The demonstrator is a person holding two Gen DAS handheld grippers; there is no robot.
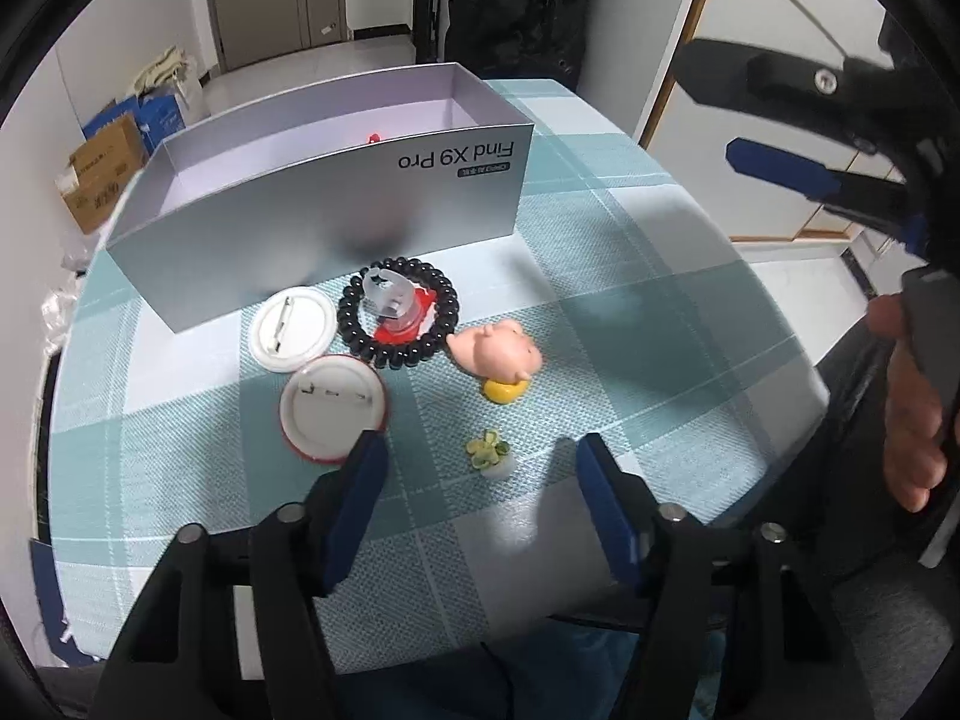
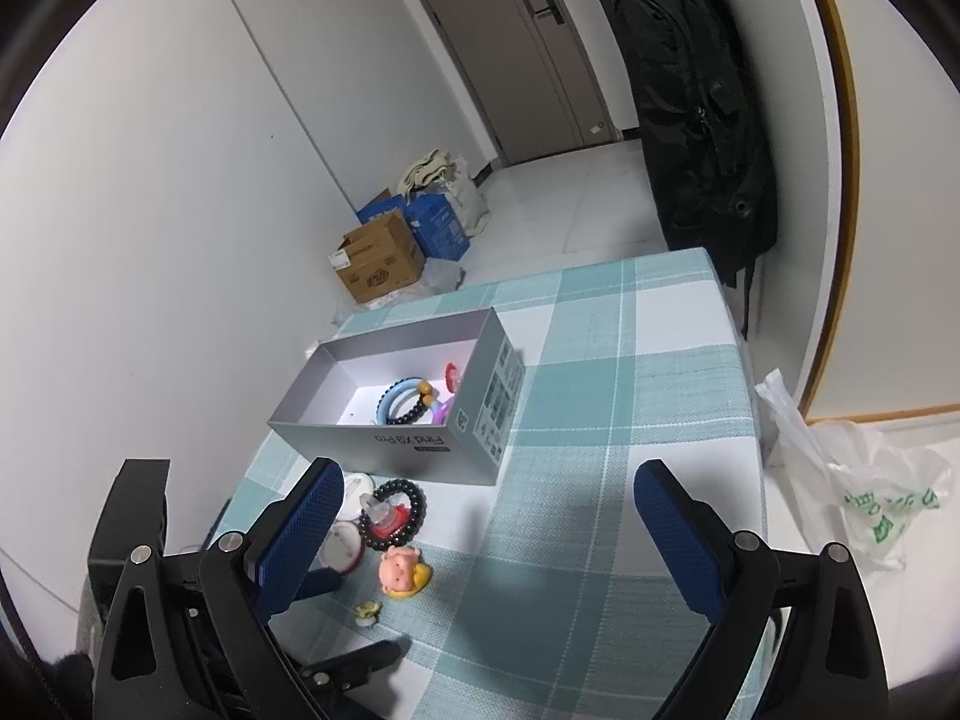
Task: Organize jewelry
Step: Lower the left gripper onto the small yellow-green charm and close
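**Both grippers spread over the loose jewelry**

My left gripper [image 1: 480, 480] hangs with jaws apart, empty, low in the frame above a small green flower piece [image 1: 489, 450]. The black bead bracelet [image 1: 399, 312] lies at centre, touching the grey box [image 1: 312, 228]. My right gripper [image 2: 480, 516] is spread too, holding nothing.

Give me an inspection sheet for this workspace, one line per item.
Surface: table under a teal plaid cloth.
Job's things: grey box holds bracelets; beside it lie a black bead bracelet around a red clip, two pin badges face down, a pig figure, a small green charm.
Clutter: nothing seen.
Grippers: left gripper open over the charm; right gripper open, empty.
Cables: nothing seen.
Surroundings: cardboard boxes, black bag, door.
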